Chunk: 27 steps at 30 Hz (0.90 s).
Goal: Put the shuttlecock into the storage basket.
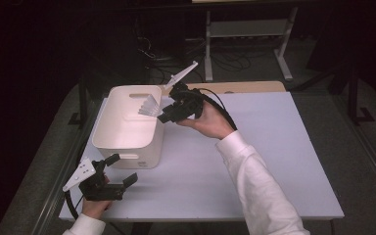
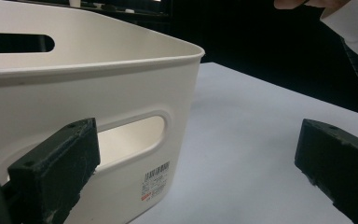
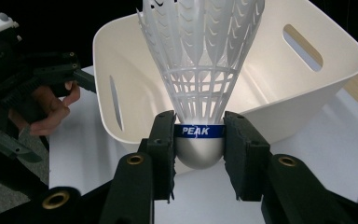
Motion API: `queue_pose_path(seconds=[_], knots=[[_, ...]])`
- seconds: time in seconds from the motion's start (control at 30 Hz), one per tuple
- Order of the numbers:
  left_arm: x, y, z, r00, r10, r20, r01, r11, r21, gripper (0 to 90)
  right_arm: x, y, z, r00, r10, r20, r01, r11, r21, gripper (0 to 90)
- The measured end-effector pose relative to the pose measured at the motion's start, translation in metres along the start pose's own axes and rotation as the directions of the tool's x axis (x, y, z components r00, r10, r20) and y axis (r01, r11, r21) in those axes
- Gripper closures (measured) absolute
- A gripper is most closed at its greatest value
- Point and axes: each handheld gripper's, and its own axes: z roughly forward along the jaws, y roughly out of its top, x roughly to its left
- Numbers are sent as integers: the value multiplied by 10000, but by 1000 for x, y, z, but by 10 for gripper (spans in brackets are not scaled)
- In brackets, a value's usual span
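Note:
A white plastic shuttlecock (image 3: pixel 199 70) with a silver head and a blue PEAK band is clamped by its head in my right gripper (image 3: pixel 199 140). In the high view my right gripper (image 1: pixel 169 113) holds the shuttlecock (image 1: pixel 149 106) over the right rim of the white bin (image 1: pixel 127 142), skirt pointing into the bin. The bin (image 3: pixel 270 88) looks empty inside. My left gripper (image 1: pixel 120 171) rests near the table's front left corner, jaws wide apart, beside the bin's front wall. The bin's handle slot (image 2: pixel 130 137) lies just past its left jaw in the left gripper view.
The bin stands at the left of a white tabletop (image 1: pixel 254 156). A wooden board (image 1: pixel 245 87) lies along the table's far edge. Table legs and cables (image 1: pixel 235 58) are on the dark floor beyond. A white sleeve (image 2: pixel 354 28) shows at the top right of the left gripper view.

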Motion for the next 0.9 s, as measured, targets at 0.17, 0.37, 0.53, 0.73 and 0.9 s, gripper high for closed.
queue_pose_path(seconds=[0.17,0.37,0.53,0.73,0.9], knots=[[0,0,0,10000,15,-7,-15,10000,-55,0,-1,4,3,10000,-89,-33,89,9999,75,636],[-1,0,0,10000,-73,4,73,10000,-31,0,-2,6,7,9999,-125,-20,126,9999,78,636],[0,0,0,10000,-60,-13,60,10000,-28,0,-5,7,10,10000,-38,-17,39,9999,96,636],[0,0,0,9999,-137,-10,137,9999,-61,0,-5,13,15,10000,-31,-10,31,9999,166,636],[0,0,0,10000,-56,14,56,10000,-10,0,-4,19,19,9999,-110,-38,110,9998,182,636]])
